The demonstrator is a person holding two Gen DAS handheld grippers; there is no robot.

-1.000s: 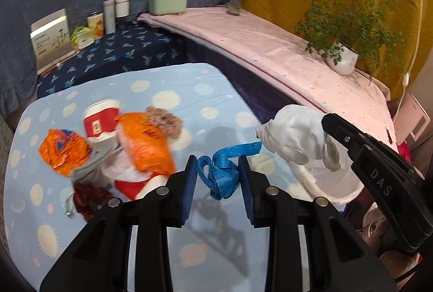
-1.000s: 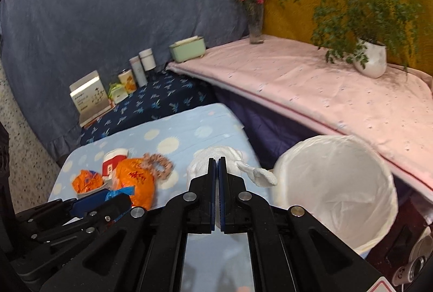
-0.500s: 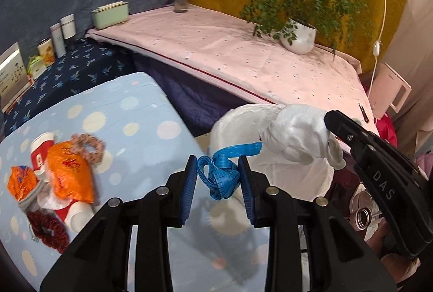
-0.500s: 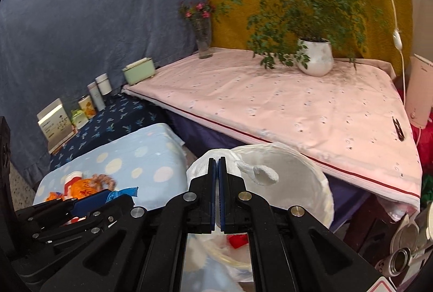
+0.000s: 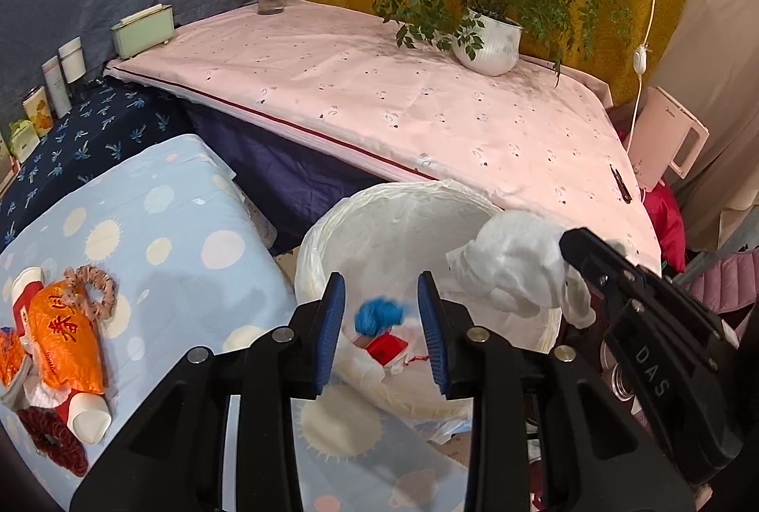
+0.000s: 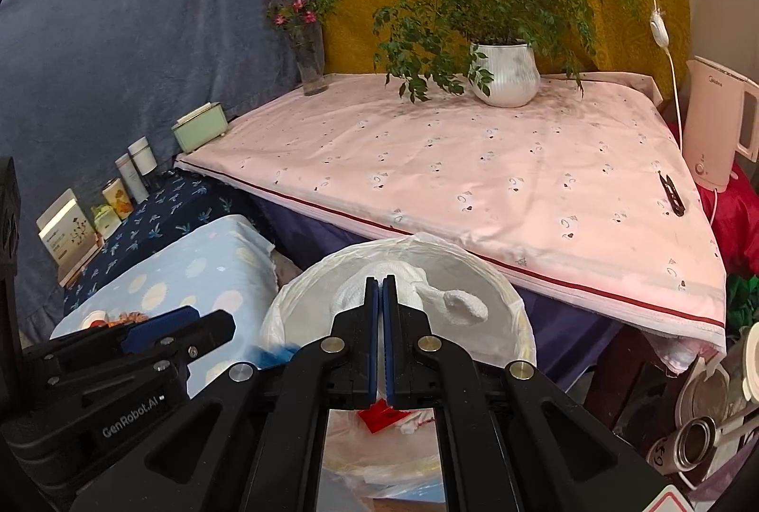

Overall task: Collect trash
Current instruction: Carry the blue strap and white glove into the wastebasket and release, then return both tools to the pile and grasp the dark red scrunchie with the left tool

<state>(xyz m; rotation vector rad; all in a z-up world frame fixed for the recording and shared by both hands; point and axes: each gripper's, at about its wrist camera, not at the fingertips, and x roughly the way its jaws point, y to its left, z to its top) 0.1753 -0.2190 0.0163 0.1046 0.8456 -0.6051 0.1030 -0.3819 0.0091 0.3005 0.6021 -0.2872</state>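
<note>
Our left gripper (image 5: 382, 317) is opening above the lined bin (image 5: 332, 237); the blue strap (image 5: 377, 315) drops loose between its jaws, blurred; our right gripper (image 6: 378, 289) stays clenched on the white cloth (image 6: 446, 298), also over the bin, just ahead of its pads; inside lies a red scrap (image 5: 386, 346).

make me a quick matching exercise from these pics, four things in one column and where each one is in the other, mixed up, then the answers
Things:
1. blue strap
2. white cloth
3. potted plant
4. orange wrapper

Places:
A. lying on the light blue dotted sheet
B. pinched in the right tongs
C. standing on the pink cloth-covered table
D. loose between the opening left tongs, over the white lined bin

Pairs: 1-D, 2-B, 3-C, 4-A
</note>
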